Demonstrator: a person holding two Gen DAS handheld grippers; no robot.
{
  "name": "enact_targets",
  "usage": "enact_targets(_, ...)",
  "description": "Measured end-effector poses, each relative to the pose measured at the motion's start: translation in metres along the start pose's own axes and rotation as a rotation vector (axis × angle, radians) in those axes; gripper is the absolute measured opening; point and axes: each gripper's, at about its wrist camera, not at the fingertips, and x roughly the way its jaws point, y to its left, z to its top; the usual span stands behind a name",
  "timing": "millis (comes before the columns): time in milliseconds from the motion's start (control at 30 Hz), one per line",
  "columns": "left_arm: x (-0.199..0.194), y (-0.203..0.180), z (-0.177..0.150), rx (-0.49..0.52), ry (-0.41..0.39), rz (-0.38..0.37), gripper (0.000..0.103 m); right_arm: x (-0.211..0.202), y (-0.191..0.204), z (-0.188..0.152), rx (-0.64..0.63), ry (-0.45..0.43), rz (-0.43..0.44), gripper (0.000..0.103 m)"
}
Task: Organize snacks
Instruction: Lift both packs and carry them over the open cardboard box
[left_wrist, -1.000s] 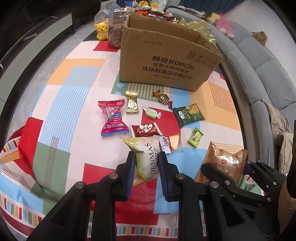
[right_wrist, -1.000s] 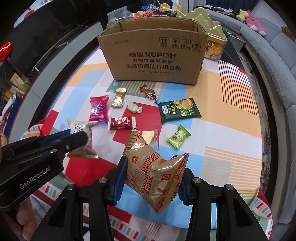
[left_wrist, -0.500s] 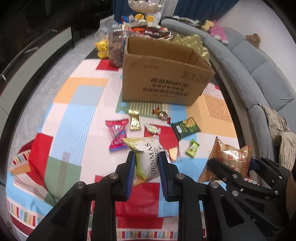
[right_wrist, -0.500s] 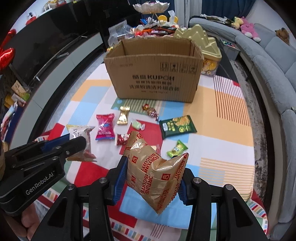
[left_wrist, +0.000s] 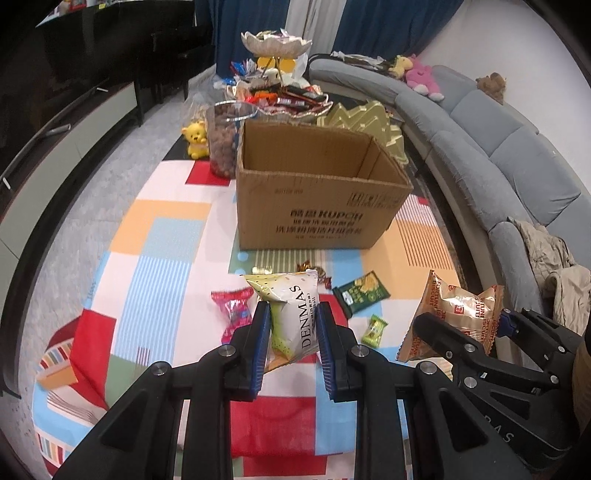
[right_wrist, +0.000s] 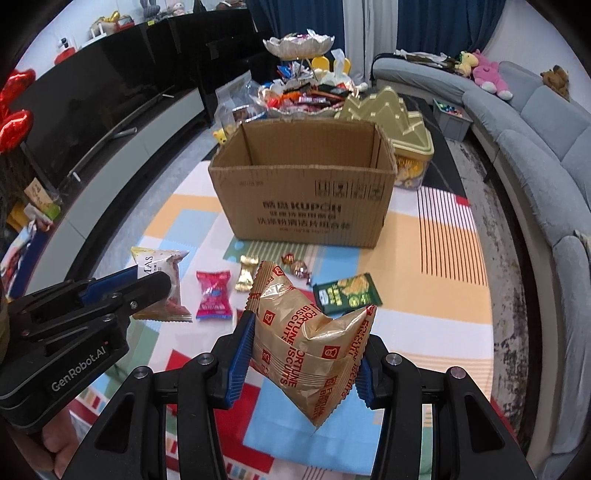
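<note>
Gold fortune biscuit bag (right_wrist: 310, 347) clamped in right gripper (right_wrist: 301, 363), lifted clear of table. White DENMAS packet (left_wrist: 291, 317) pinched in left gripper (left_wrist: 291, 350), also raised. Both held high, facing open cardboard box (left_wrist: 317, 195), probably for dropping in over front wall. Box interior looks bare. Loose on patchwork tablecloth (left_wrist: 162, 236): pink candy (right_wrist: 213, 293), gold candy (right_wrist: 245, 277), green packet (right_wrist: 345, 293), small green candy (left_wrist: 373, 325). Behind box: snack bowls, nut jar. Grey sofa (left_wrist: 517, 166) on right, dark TV cabinet on left.

Open-topped cardboard box (right_wrist: 306, 199) ahead; loose snacks (right_wrist: 347, 293) litter the mat before it
</note>
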Motion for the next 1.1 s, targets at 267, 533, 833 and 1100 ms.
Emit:
enact_targets(267, -0.001, -0.001, 0.022, 0.015, -0.012, -0.002, 0.025, -0.005, 0.001, 0.020, 0.002, -0.038, -0.002, 0.049)
enact_targets(533, 0.001, -0.003, 0.048, 0.038, -0.035, -0.007, 0.025, -0.007, -0.003, 0.047, 0.002, -0.080, -0.010, 0.049)
enact_targets(833, 0.012, -0.006, 0.083, 0.066, -0.050, -0.004, 0.025, -0.007, -0.009, 0.083, 0.004, -0.129, -0.025, 0.049)
enact_targets(1100, 0.022, -0.009, 0.114, 0.084, -0.078, 0.000, 0.025, -0.003, -0.014, 0.113, 0.001, -0.156, -0.034, 0.049)
